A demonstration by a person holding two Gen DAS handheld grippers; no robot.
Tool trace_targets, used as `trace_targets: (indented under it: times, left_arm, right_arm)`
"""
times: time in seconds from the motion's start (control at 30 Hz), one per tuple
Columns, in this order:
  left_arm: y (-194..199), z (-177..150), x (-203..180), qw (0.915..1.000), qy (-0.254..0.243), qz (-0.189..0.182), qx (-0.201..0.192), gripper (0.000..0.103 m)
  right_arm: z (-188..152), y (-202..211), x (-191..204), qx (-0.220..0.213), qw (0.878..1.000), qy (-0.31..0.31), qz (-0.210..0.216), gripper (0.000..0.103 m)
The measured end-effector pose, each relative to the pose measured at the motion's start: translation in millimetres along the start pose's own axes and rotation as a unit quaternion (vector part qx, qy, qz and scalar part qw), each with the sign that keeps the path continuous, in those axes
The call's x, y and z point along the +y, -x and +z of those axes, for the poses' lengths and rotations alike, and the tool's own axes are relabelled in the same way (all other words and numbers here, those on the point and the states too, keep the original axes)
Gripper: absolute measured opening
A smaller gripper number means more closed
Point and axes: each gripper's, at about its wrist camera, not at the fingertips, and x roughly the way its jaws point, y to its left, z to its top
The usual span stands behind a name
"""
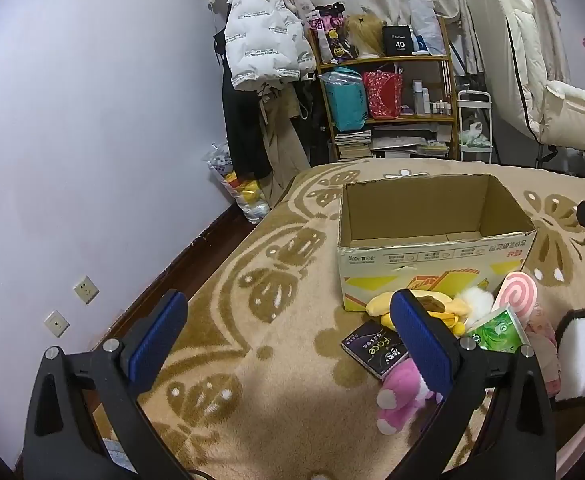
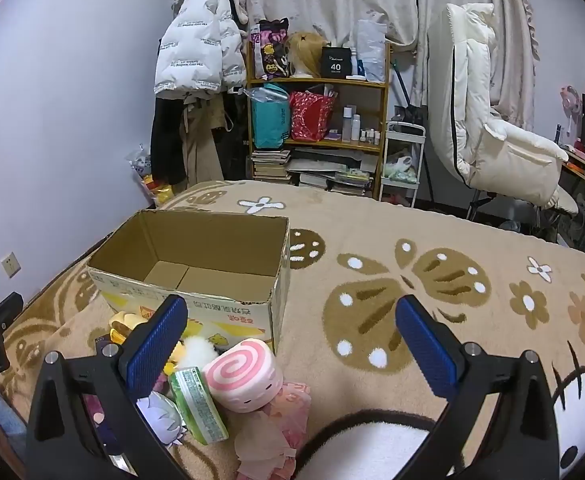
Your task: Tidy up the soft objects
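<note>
An open, empty cardboard box (image 1: 432, 252) (image 2: 196, 264) stands on the beige patterned blanket (image 1: 276, 360) (image 2: 412, 248). In front of it lies a pile of soft things: a yellow plush (image 1: 380, 306) (image 2: 126, 320), a pink swirl roll cushion (image 1: 516, 294) (image 2: 242, 374), a green tissue pack (image 1: 496, 330) (image 2: 198, 406), a dark tissue pack (image 1: 374, 346), a pink plush (image 1: 400, 394) and a pink wrapped item (image 2: 276, 428). My left gripper (image 1: 288, 340) is open over bare blanket, left of the pile. My right gripper (image 2: 292, 344) is open, the pile at its left finger.
A wall (image 1: 92, 120) runs along the bed's left side. Beyond the bed stand a crowded shelf (image 2: 320, 120), hanging coats (image 2: 196, 60) and a white reclining chair (image 2: 488, 120). A black-and-white plush (image 2: 372, 444) lies near the front edge.
</note>
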Motion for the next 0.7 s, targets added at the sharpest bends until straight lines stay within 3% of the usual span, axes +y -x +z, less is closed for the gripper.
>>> trace_targets:
  times: [0.7]
  left_arm:
    - [-6.2,-2.3,2.6,1.0,-0.001,0.002,-0.001,0.1]
  right_arm:
    - [1.0,1.4,1.0,-0.003,1.0,-0.002,0.0,0.103]
